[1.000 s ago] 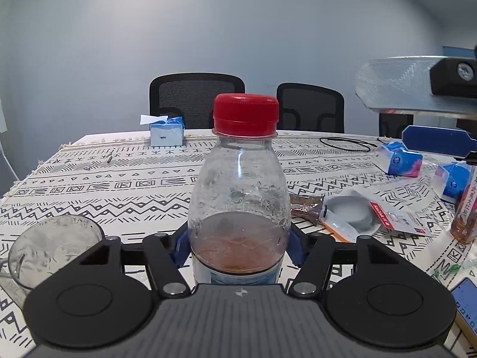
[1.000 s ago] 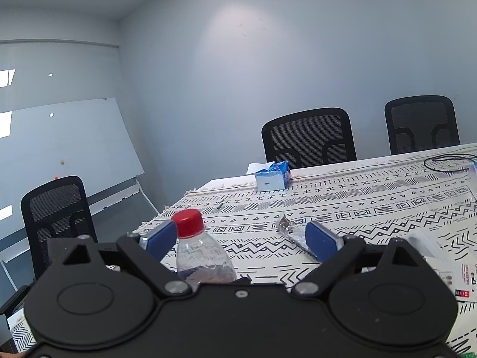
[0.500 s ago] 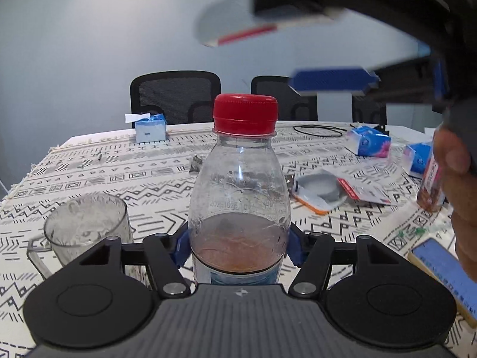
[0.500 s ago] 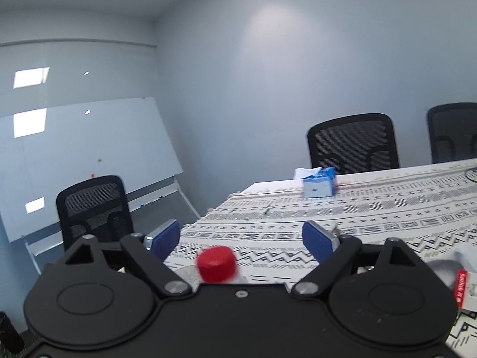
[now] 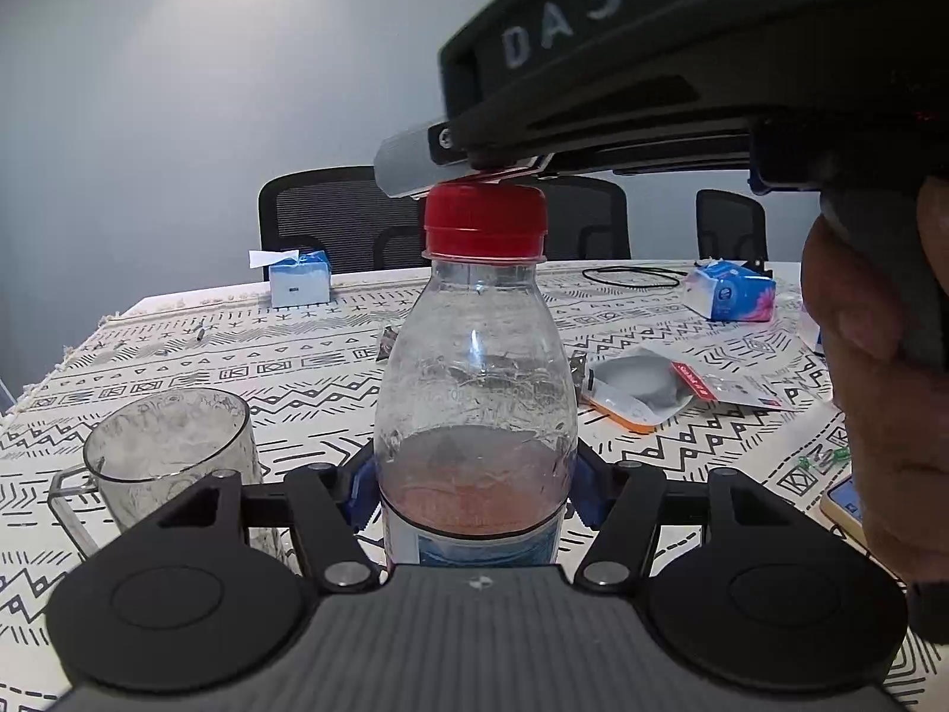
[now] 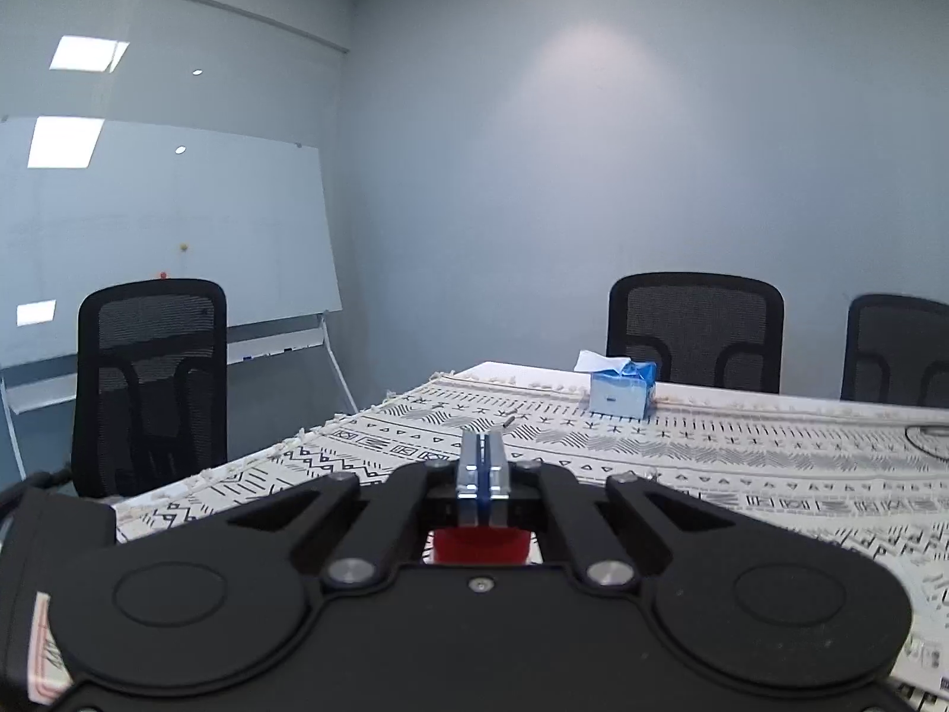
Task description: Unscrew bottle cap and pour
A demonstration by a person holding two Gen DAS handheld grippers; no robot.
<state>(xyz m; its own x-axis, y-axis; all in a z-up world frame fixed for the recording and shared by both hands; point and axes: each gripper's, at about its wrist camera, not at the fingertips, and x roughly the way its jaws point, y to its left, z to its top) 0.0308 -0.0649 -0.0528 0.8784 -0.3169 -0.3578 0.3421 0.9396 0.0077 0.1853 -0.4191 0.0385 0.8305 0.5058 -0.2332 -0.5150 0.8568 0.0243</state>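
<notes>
A clear plastic bottle (image 5: 474,380) with a little brown liquid stands upright, and my left gripper (image 5: 474,486) is shut on its lower body, blue pads on both sides. Its red cap (image 5: 484,219) is screwed on. My right gripper (image 5: 415,163) lies level just over the cap, its underside at the cap's top. In the right wrist view the right gripper (image 6: 483,463) is shut, fingers pressed together with nothing between them, and the red cap (image 6: 480,546) shows just below them. A clear glass mug (image 5: 169,457) stands to the left of the bottle.
A patterned cloth covers the table (image 5: 178,344). On it lie a tissue box (image 5: 298,282), a blue tissue pack (image 5: 729,291), a plastic packet (image 5: 646,391), a black cable (image 5: 631,276) and a phone (image 5: 842,501). A person's hand (image 5: 878,385) is at right. Black chairs (image 6: 694,326) ring the table.
My right gripper, open and beside the bottle before, has swung over the cap and shut with nothing in it. The left gripper kept its hold on the bottle.
</notes>
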